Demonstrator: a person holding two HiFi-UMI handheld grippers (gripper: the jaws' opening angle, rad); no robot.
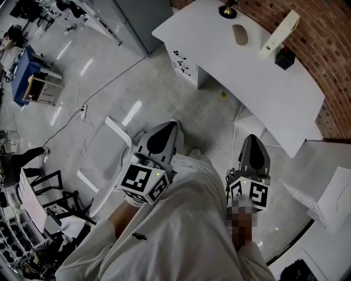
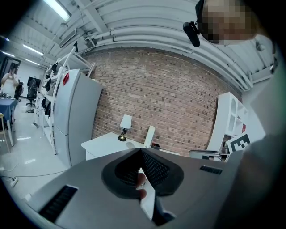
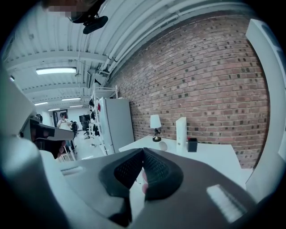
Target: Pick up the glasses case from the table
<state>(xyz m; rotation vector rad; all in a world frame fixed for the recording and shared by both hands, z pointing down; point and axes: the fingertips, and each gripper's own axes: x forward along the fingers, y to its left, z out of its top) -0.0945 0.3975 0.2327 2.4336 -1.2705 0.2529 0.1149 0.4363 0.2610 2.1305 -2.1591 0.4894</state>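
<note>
The glasses case (image 1: 239,34), a pale rounded oval, lies flat on the white surface (image 1: 263,93) just beside the table lamp (image 1: 227,8). It sits between the lamp and a white slab (image 1: 279,32) that stands on edge. A small black box (image 1: 285,58) sits past the slab, on its side away from the lamp.

Both tools are well short of the lamp, out over the floor. The left tool (image 1: 169,129) has its jaws shut tip to tip with nothing in them, and so does the right tool (image 1: 252,140).

The main risk is arriving shut. A tool that reaches the case with its jaws together would probably nudge it instead of straddling it. A smooth, rounded shell on a slick top would likely skid toward the lamp's foot or the slab.

Crowding is the second risk. With the lamp on one side and the tall slab on the other, a wide or slanted approach could clip either one, and the slab looks easy to topple.

A pinch too high on the curved lid might also let the case squirt out, so a low grip across its narrow width seems safer.
</note>
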